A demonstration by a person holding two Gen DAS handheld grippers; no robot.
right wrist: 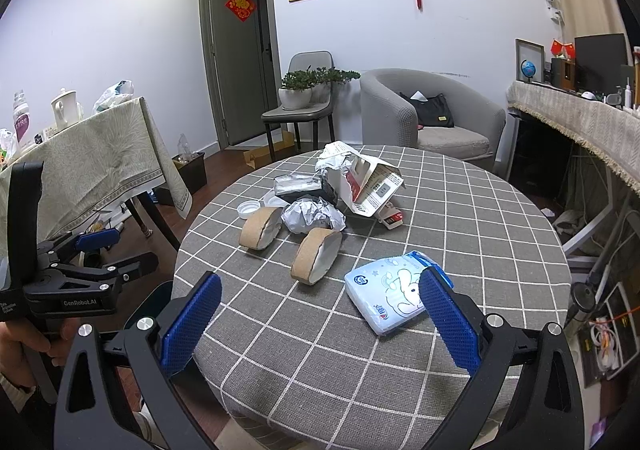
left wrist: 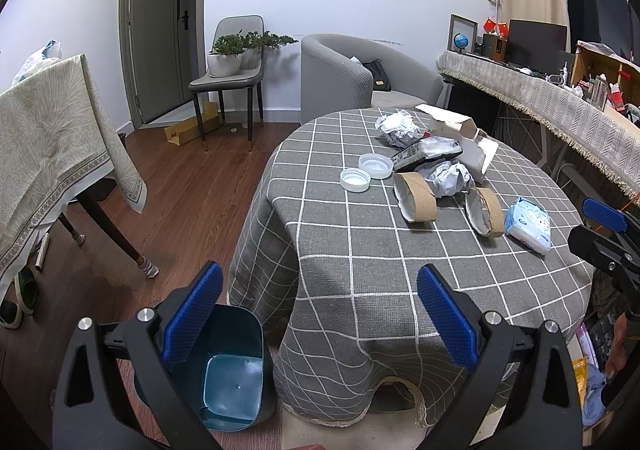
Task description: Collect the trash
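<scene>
Trash lies on the round table with a grey checked cloth (left wrist: 360, 262): two cardboard tape rolls (left wrist: 416, 196) (right wrist: 316, 256), crumpled paper (left wrist: 448, 178) (right wrist: 312, 216), two white lids (left wrist: 355, 180), a torn white box (right wrist: 368, 182), a black wrapper (right wrist: 300, 186) and a blue tissue pack (left wrist: 528, 224) (right wrist: 388, 296). A blue trash bin (left wrist: 228, 378) stands on the floor by the table. My left gripper (left wrist: 320, 314) is open and empty, above the bin and table edge. My right gripper (right wrist: 320, 324) is open and empty, its right finger beside the tissue pack.
A second table with a pale cloth (left wrist: 52, 138) stands at the left. A chair with a potted plant (left wrist: 230, 58) and a grey armchair (left wrist: 340, 78) stand behind. A cluttered counter (left wrist: 560, 106) runs along the right. The floor is brown wood.
</scene>
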